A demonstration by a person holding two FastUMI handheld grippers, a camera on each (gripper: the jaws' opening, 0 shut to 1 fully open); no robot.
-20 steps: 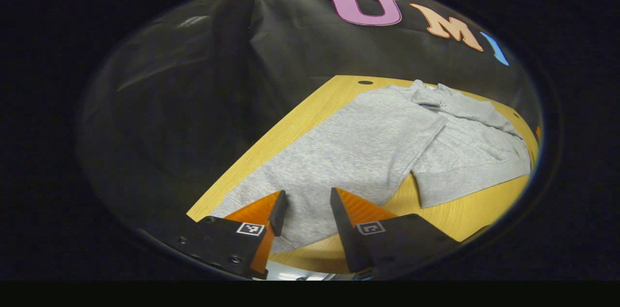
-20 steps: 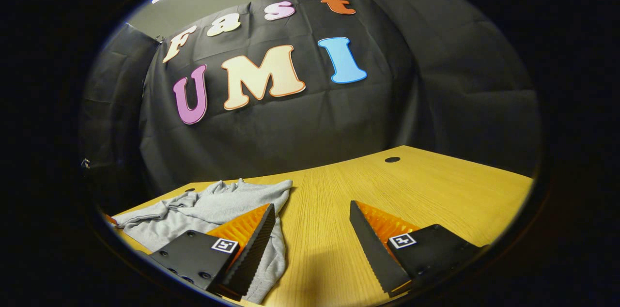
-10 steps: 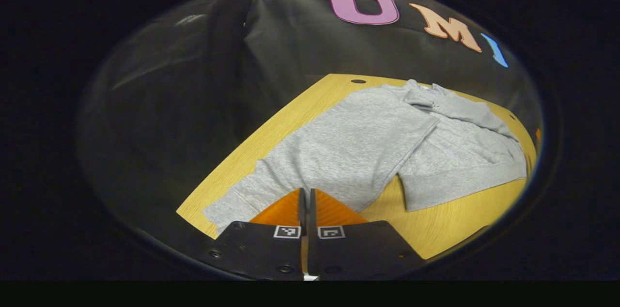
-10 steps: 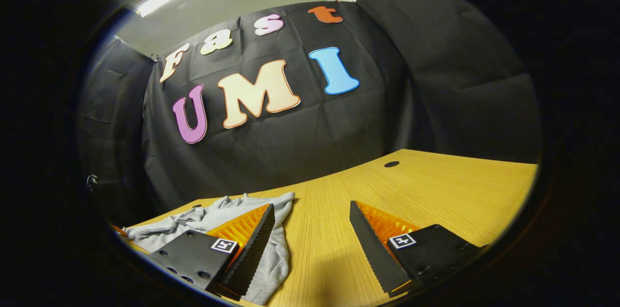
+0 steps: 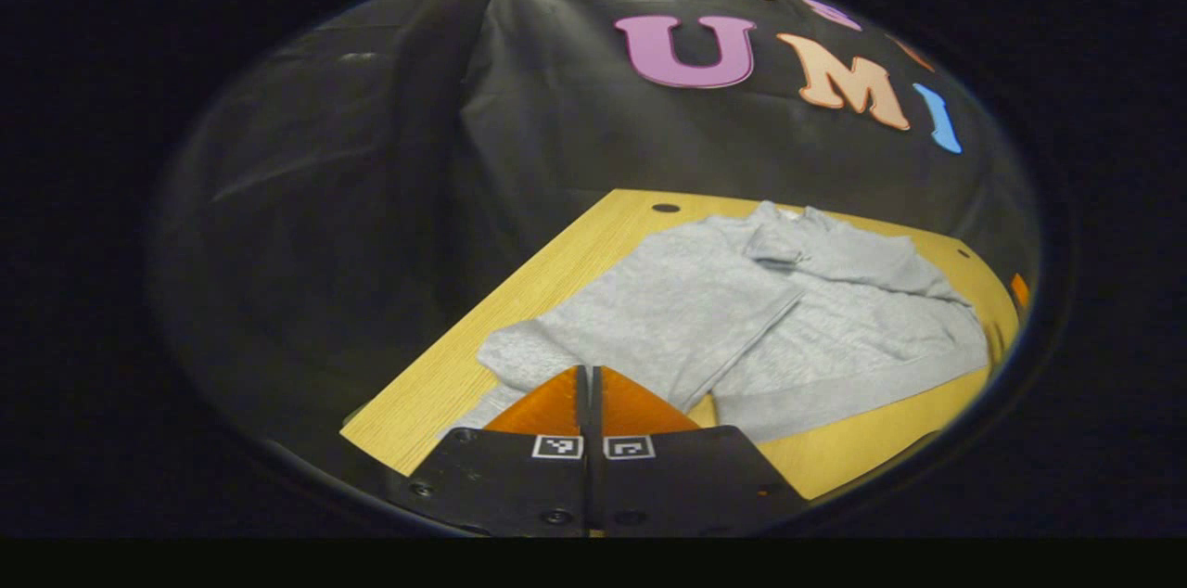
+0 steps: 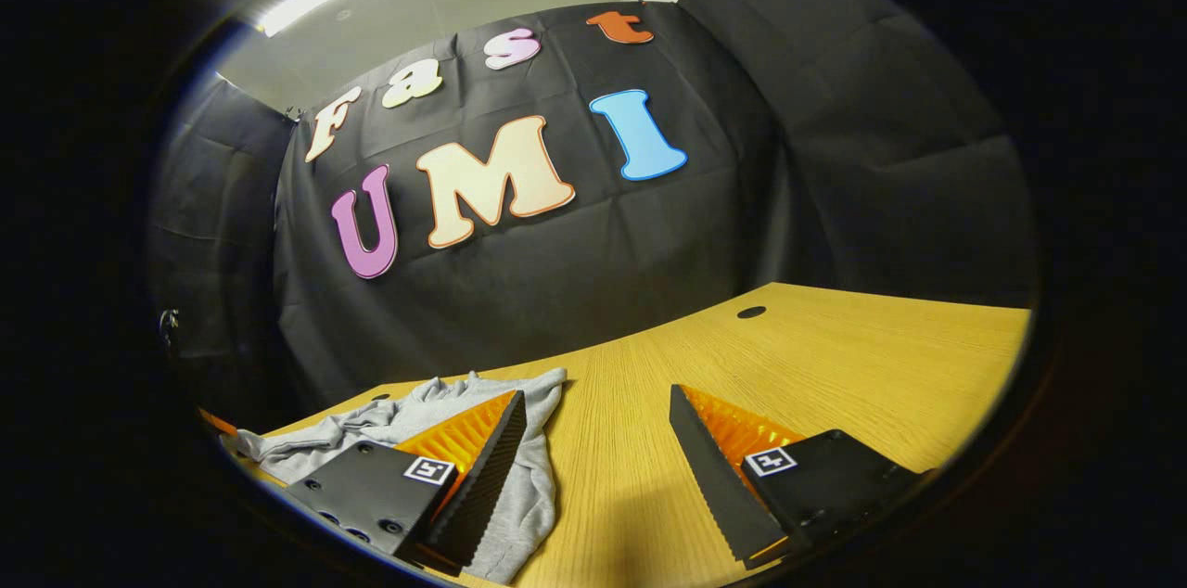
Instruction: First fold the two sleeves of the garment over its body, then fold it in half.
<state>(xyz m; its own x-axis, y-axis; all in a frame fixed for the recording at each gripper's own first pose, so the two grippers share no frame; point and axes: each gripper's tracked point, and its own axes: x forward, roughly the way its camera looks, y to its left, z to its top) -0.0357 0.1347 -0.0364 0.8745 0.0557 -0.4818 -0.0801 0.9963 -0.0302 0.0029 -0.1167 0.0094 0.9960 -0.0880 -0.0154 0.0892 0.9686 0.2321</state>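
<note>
Left gripper (image 5: 591,384) pinches the grey sweatshirt's (image 5: 742,310) sleeve, its cuff hidden; right gripper (image 6: 593,440) spread above the table (image 6: 835,356)

We see a light wood-grain counter (image 5: 556,265) in the left gripper view, its near corner at lower left and a small dark round hole (image 5: 665,208) near its far edge. A grey garment (image 5: 797,310) lies spread directly on it, one sleeve (image 5: 640,310) drawn up toward the near corner. In the right gripper view, the counter (image 6: 835,356) stretches bare to the right, another hole (image 6: 751,313) near its far edge, the garment (image 6: 408,416) rumpled at left.
</note>
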